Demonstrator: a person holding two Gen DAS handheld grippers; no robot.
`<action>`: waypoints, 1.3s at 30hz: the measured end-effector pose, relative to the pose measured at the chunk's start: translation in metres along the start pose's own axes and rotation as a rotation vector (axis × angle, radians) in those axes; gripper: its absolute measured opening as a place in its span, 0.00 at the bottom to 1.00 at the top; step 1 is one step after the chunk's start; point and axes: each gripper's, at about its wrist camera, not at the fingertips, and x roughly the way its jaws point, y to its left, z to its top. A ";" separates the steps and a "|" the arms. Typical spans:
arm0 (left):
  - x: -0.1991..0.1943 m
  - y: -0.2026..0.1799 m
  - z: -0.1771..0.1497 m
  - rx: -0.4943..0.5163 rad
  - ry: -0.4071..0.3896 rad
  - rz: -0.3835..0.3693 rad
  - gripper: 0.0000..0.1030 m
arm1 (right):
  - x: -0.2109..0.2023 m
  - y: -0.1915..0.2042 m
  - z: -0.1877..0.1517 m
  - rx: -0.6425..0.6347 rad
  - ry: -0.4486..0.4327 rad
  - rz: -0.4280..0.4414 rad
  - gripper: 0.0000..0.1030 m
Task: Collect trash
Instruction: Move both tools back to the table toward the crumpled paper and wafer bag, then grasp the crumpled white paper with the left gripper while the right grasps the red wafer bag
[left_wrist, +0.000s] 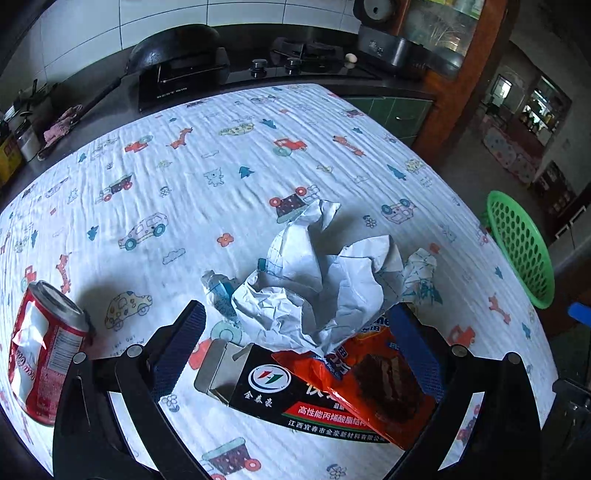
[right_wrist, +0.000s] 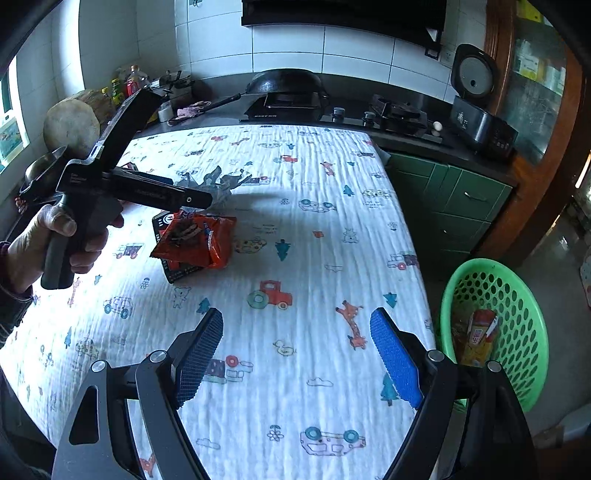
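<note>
Left wrist view: left claw (left_wrist: 295, 343) spread wide, nothing pinched. Between its fingers lie the crumpled white paper (left_wrist: 321, 280), the orange snack wrapper (left_wrist: 384, 384) and, under that, the black carton (left_wrist: 266, 391); the pads do not appear to press on any of them. Red soda can (left_wrist: 40, 354), dented, stands well off to the claw's left. Green basket (left_wrist: 524, 251) sits beyond the table edge, far to the claw's right. Patterned tablecloth (left_wrist: 184, 177) ahead is bare; the stove and a black pan sit past it on the counter.

Right wrist view: right claw (right_wrist: 295, 354) spread, empty, over bare cloth. Green basket just right of it, off the table, already holding a yellow-and-red packet (right_wrist: 476, 336). A hand (right_wrist: 48, 243) grips the left tool ahead and to the left, over the wrapper pile.

Progress, as judged: one item binned; paper, wrapper, carton and can remain. Nothing blocks the way to the basket; the overlapped pile may come up unevenly.
</note>
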 end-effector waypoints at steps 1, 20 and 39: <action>0.003 0.002 0.001 -0.005 -0.002 0.005 0.95 | 0.003 0.002 0.002 -0.002 0.004 0.003 0.77; -0.017 0.030 0.010 -0.011 -0.079 -0.098 0.43 | 0.058 0.061 0.037 -0.047 0.043 0.209 0.77; -0.064 0.058 0.012 -0.016 -0.150 -0.066 0.43 | 0.129 0.084 0.078 0.044 0.115 0.260 0.77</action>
